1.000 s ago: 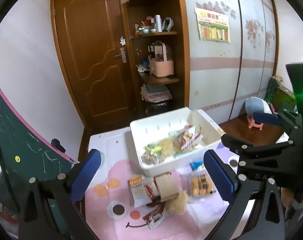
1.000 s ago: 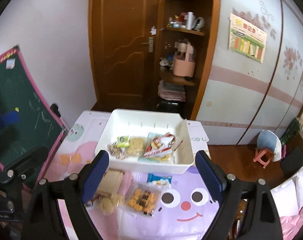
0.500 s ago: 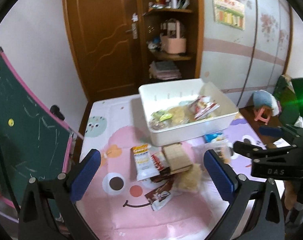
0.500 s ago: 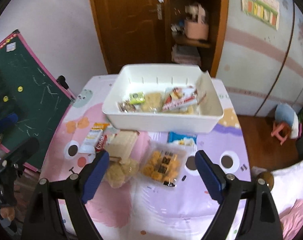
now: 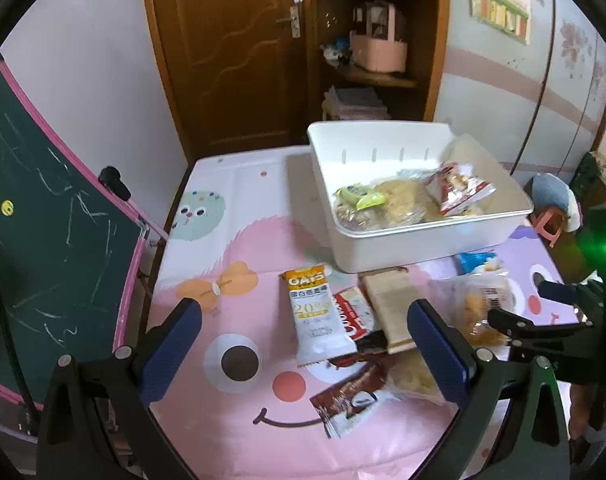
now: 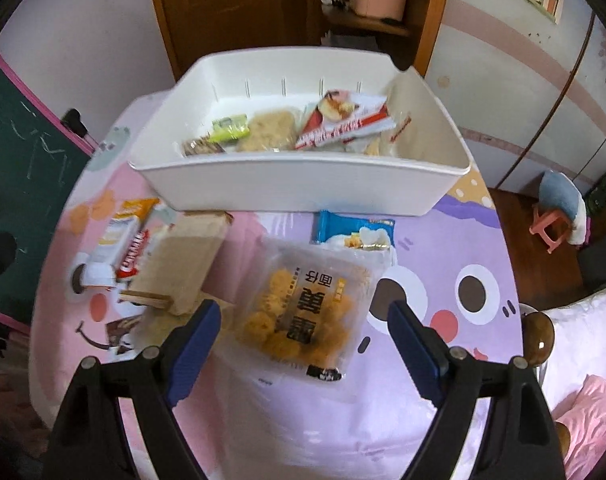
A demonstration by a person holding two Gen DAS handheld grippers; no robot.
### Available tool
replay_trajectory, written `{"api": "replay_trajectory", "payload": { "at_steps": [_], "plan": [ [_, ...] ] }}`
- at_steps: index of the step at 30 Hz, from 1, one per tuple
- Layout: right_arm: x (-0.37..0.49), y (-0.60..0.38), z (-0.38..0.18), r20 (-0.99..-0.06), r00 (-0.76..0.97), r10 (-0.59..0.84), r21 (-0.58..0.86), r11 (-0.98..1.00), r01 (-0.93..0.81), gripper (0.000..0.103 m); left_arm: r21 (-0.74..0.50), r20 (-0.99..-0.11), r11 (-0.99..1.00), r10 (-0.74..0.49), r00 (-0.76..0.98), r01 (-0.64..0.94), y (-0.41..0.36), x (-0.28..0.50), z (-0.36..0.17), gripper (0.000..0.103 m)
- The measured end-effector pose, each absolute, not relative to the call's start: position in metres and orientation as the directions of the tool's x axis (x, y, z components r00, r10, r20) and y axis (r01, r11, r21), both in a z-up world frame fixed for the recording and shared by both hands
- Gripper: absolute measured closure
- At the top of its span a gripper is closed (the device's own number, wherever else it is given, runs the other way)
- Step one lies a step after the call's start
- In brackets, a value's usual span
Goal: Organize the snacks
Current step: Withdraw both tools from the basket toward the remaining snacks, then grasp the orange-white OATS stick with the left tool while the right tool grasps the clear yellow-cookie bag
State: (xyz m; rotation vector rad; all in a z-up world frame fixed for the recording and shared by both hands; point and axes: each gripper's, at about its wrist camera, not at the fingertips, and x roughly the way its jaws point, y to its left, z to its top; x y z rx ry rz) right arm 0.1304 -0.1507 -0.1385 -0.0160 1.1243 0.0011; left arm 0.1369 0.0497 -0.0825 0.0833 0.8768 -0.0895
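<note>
Both grippers are spread wide with nothing between the pads. The right gripper hangs over the clear bag of yellow puffs, which lies flat on the table just in front of the white bin, near the table's right half. The left gripper is over the loose pile at the middle: oat bar packet, a red-and-white wrapper beside it, a brown flat pack, and a dark brown wrapper nearer the front edge. The bin sits toward the table's far edge and already holds several packs along its near wall. My read: the step is a pickup of the puff bag with the right. For a clean grab, come straight down, straddle the bag across its narrow width, and pinch the film near an edge rather than the puffs, since they'd likely crush. The bag is slick and baggy, so expect it to sag; lift high enough to clear the bin's front wall. Keep the left clear of the right's path, or let it take the oat bar, which lies apart enough to grip alone. The small blue packet touching the bin wall could snag.
</note>
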Motion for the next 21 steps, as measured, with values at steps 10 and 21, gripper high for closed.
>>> {"api": "replay_trajectory", "payload": {
  "at_steps": [10,21],
  "plan": [
    [0.142,-0.149,-0.180,-0.938,0.347,-0.007,-0.009,1.000,-0.003,0.017,-0.049,-0.893,0.998,-0.025,0.450,-0.042,0.078,0.201,-0.175,0.001],
    [0.141,-0.145,-0.181,-0.925,0.381,0.008,-0.004,1.000,-0.030,0.030,-0.164,-0.929,0.982,-0.122,0.348,-0.094,0.077,0.227,-0.206,0.001]
  ]
}}
